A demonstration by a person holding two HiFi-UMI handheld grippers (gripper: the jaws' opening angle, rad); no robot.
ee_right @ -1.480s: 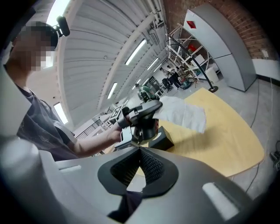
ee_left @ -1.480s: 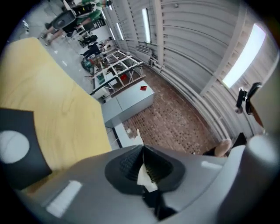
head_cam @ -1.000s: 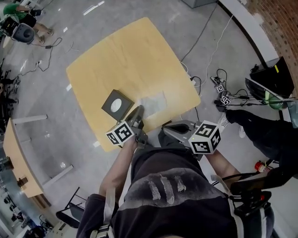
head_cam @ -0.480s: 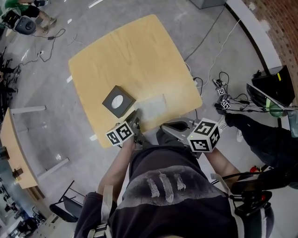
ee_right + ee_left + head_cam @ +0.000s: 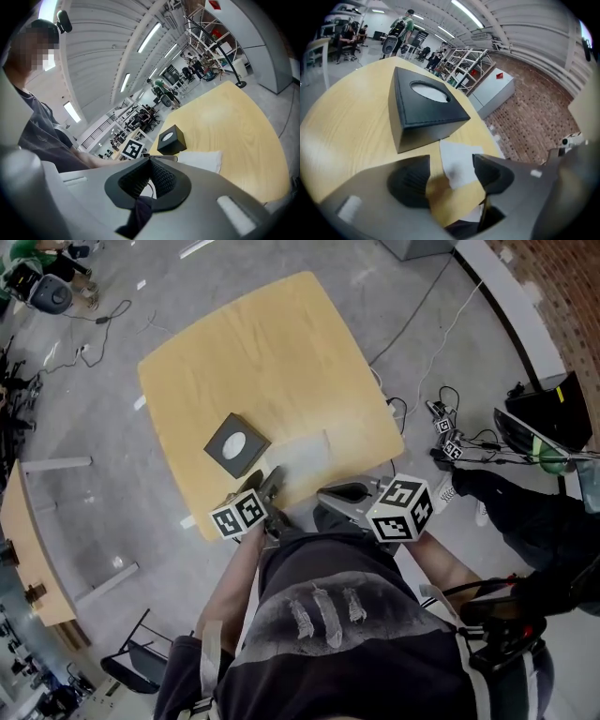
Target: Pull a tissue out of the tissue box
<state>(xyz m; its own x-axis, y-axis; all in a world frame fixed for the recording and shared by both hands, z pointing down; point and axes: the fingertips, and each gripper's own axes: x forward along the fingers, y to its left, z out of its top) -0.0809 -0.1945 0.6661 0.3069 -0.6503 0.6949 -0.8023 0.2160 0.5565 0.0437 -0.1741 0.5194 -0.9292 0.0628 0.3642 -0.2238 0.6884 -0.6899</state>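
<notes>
My left tongs (image 5: 451, 169) have just been opening. A second ago they were pinched together at the left edge of the tissue (image 5: 306, 450). Now the jaws stand wide apart, and the tissue's near corner lies loose on the table (image 5: 272, 343) between them, untouched by either pad. The tongs have also drawn back toward the table's near edge.
</notes>
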